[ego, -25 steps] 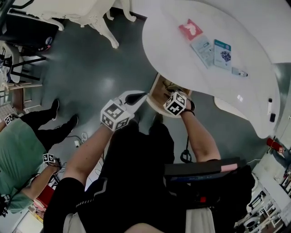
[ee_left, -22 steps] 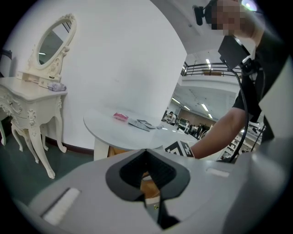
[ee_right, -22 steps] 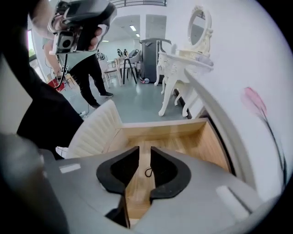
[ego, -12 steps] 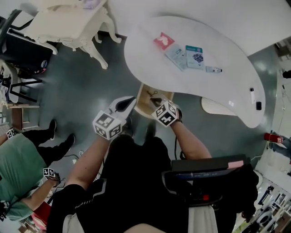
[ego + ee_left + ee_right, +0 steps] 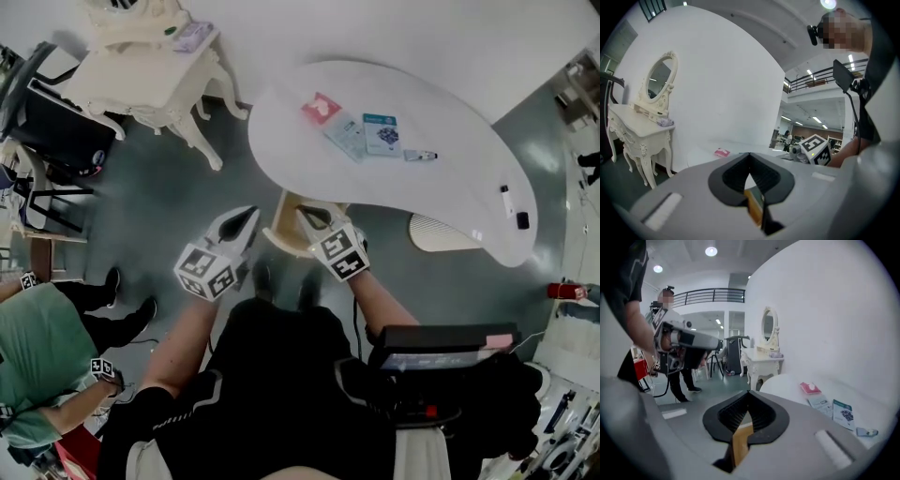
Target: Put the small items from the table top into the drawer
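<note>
With my left gripper and right gripper both clenched on nothing at the open drawer, the small packets lie ahead on the tabletop, rightward, nearer my right gripper.

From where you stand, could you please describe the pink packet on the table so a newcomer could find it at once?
Look for the long, curved white table. A short row of flat packets lies on it, and the pink packet is at that row's left end in the head view, beside a pale blue packet and a teal-topped packet. It is the only pinkish-red item there.
</note>
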Demonstrator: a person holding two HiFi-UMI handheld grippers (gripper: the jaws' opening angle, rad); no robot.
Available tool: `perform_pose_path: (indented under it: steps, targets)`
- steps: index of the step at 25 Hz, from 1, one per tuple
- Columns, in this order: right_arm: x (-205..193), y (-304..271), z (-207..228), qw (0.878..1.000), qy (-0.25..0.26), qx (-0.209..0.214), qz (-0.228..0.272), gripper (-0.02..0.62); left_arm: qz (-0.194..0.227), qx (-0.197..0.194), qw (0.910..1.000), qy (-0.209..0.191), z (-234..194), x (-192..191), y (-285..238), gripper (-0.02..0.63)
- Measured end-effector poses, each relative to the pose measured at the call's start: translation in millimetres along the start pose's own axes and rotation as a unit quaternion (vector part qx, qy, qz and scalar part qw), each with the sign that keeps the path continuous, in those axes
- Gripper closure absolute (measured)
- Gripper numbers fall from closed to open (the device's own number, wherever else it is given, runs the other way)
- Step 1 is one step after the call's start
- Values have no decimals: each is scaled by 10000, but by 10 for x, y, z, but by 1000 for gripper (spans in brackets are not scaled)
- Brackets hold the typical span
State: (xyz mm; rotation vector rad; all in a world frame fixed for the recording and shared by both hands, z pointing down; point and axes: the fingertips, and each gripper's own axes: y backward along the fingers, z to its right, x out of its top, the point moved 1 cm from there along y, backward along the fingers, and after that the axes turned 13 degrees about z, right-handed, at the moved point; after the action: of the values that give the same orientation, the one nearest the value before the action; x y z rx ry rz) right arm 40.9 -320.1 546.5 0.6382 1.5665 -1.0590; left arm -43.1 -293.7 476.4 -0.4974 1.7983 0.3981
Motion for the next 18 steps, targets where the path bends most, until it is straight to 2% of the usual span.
perform_pose_path:
  steps: [5,8,11,14,18]
  targets:
    - [646,268,134,9923,-371,-677,972,594,242,155,9994,-213,59,254,76,606]
    - [925,389,77,9864,-427,-806,1364,594,315,210,9985,-400,74,366,118,606]
    - [1157,475,27,9832,-302,-951,1531,594,435,156,9980,-442,71,508,129,606]
    - [1338,505,-8,9789,-110,-1218,1637,594,577,-86,9974,-429,75,677,178,606]
    - [1410,477,-186,9745,-38,-1399,1752,595,840,-151,9954,-429,-48,862,376,606]
